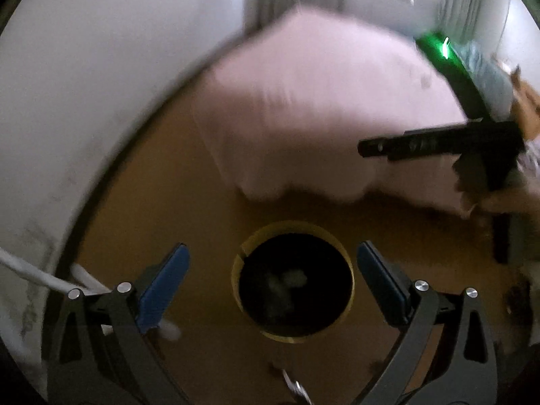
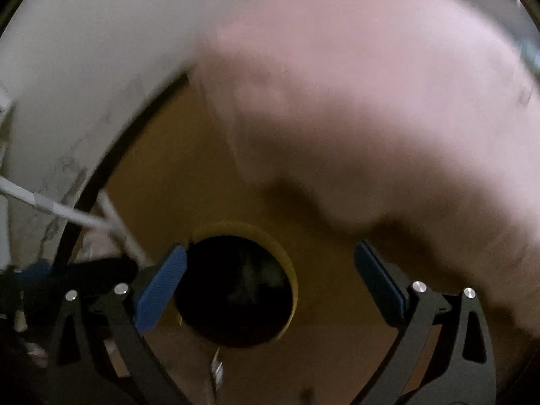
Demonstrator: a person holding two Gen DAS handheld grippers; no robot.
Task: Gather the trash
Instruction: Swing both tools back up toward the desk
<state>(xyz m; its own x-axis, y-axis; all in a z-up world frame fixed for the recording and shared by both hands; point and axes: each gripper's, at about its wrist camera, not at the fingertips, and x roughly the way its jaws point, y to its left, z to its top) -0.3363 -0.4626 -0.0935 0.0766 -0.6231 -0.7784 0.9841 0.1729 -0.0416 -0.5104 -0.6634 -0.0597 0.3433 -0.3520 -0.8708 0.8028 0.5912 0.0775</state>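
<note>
A round bin with a yellow rim [image 1: 349, 270] stands on the brown floor, dark inside, with pale crumpled trash [image 1: 287, 280] at its bottom. My left gripper [image 1: 273, 247] hangs above the bin's mouth, open, with nothing between its blue pads [image 1: 165, 287]. In the right wrist view the same bin [image 2: 292, 270] lies below my right gripper [image 2: 270, 248], which is open and holds nothing; the bin sits toward its left pad [image 2: 162, 290]. A small pale scrap [image 2: 216, 368] lies on the floor in front of the bin.
Pink bedding [image 1: 320, 118] hangs close behind the bin. A white wall [image 1: 101, 84] curves along the left, with white cables [image 1: 33, 273] at its foot. A black part of the other gripper [image 1: 438, 145] juts in from the right.
</note>
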